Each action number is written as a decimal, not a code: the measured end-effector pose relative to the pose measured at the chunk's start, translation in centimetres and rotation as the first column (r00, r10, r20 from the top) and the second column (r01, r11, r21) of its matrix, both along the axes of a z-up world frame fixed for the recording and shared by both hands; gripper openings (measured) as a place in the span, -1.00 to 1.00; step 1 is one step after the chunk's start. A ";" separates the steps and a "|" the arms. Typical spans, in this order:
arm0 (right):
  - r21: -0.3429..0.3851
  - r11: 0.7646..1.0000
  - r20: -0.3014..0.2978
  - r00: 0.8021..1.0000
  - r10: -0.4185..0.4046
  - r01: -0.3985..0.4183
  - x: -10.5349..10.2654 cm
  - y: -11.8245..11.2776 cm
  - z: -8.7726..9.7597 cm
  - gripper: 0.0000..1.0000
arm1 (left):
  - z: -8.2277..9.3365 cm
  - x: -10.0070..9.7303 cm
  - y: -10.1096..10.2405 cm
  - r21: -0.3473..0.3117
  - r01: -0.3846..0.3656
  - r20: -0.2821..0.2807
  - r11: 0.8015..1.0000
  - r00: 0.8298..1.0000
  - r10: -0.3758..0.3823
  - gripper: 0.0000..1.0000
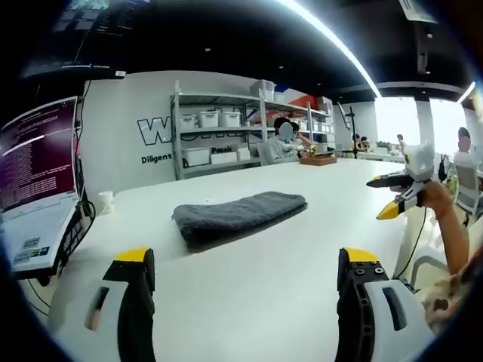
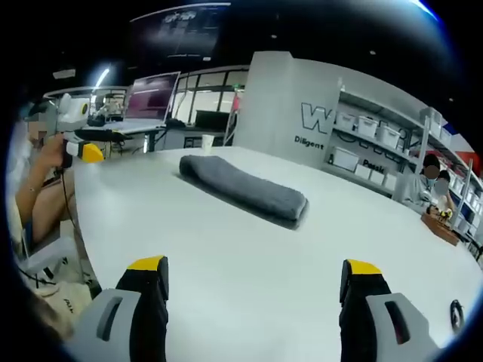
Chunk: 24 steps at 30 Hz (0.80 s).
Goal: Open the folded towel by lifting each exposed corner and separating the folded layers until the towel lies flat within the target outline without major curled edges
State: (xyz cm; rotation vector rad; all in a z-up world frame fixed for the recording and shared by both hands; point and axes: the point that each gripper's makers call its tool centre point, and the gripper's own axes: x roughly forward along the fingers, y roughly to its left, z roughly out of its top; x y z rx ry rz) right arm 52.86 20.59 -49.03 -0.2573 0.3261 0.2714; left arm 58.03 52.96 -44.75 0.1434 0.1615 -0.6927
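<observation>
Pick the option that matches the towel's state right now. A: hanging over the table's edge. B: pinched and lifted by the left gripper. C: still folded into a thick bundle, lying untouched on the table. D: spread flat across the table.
C: the dark grey towel lies as a folded bundle on the white table, while the left gripper and the right gripper stand open, well short of it.

1. The left gripper has two black jaws capped with yellow tips, set in pale grey housings.
2. Each housing carries a dark oblong slot; small screw holes dot the black face of one jaw.
3. The right gripper is built alike: black jaws, yellow tips, grey slotted housings.
4. A patterned sleeve covers the person's arm.
</observation>
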 end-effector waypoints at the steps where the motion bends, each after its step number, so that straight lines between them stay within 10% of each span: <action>1: 0.000 1.000 0.004 1.000 -0.001 0.001 0.4 0.0 0.2 0.81 | 0.1 -0.1 0.2 0.006 -0.001 0.005 1.000 1.000 0.001 0.99; 8: 0.048 0.999 0.020 0.999 0.025 -0.026 2.9 0.9 0.4 0.70 | -0.7 0.2 0.3 0.085 0.002 0.003 0.996 1.000 -0.003 0.99; 24: -0.320 0.945 0.053 0.995 0.088 -0.067 10.4 -0.7 1.5 0.49 | -2.6 -0.3 -2.1 0.120 0.062 -0.061 0.991 0.997 -0.055 0.99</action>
